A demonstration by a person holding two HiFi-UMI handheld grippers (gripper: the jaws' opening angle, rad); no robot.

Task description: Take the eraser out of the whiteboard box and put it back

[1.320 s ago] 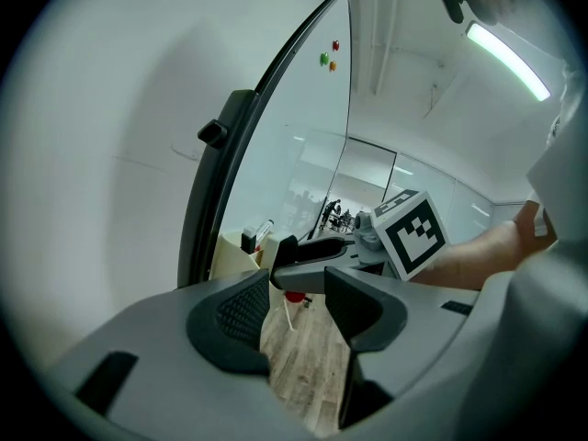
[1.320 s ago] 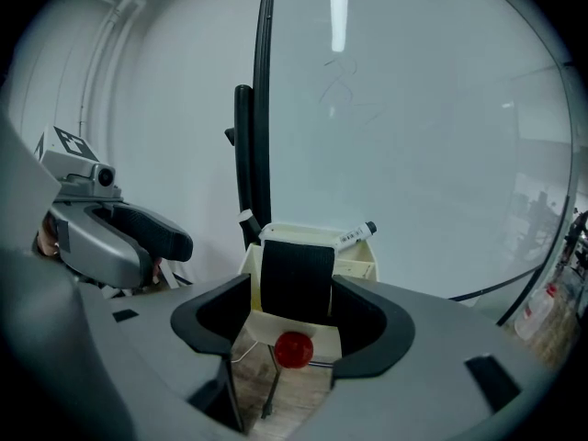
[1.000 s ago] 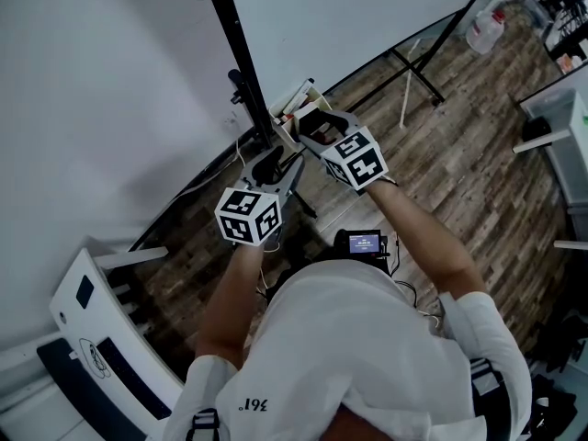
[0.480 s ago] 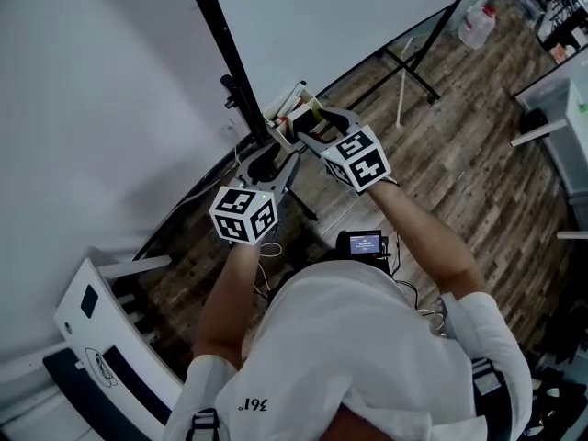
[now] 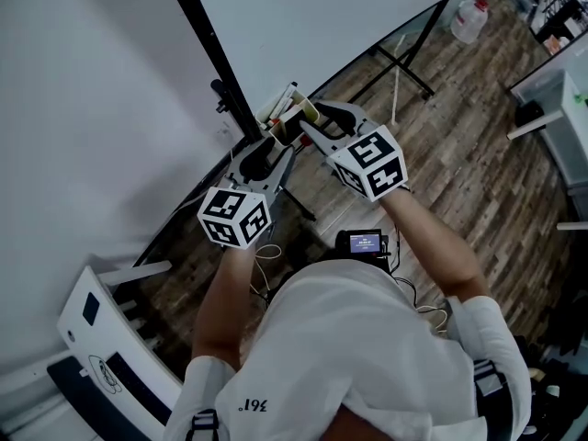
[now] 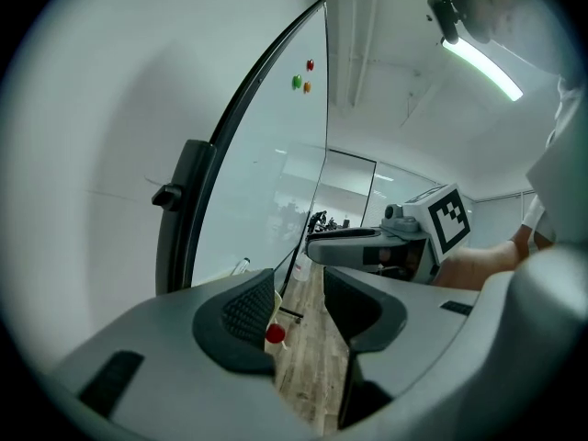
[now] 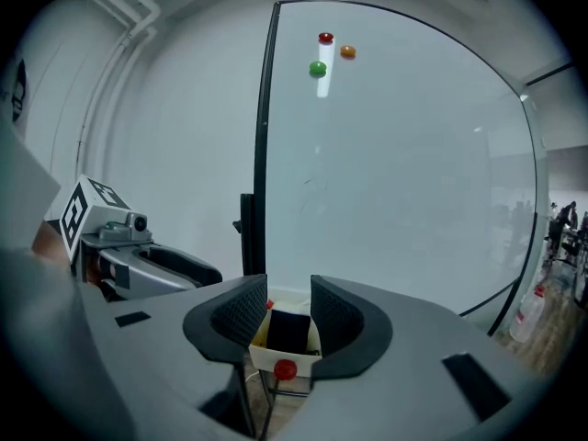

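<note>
Framing the eraser between its pads, the right gripper stands about half open. Its jaws have just been closing, yet no squeeze shows: a yellowish sliver is visible between the dark block and the pad at 9 o'clock of it, so I judge it not yet gripped. The eraser stands upright in the whiteboard box, its lower part hidden behind the white front wall, with a red magnet at 6 o'clock of it. The box hangs at the foot of the whiteboard, just beside the black frame post.

The left gripper has its jaws well apart with nothing between them, only floorboards beyond. In the right gripper view it shows at 9 o'clock, off to the side of the box.

The eraser looks like a small light block, probably firm in the body and softer on its wiping face, so it should lift with little force. The sensible hold is across the two narrow sides, on the upper part that stands clear of the rim. A straight pull toward 12 o'clock seems safest — the box looks light too, and a skewed pull could drag or tip it.
</note>
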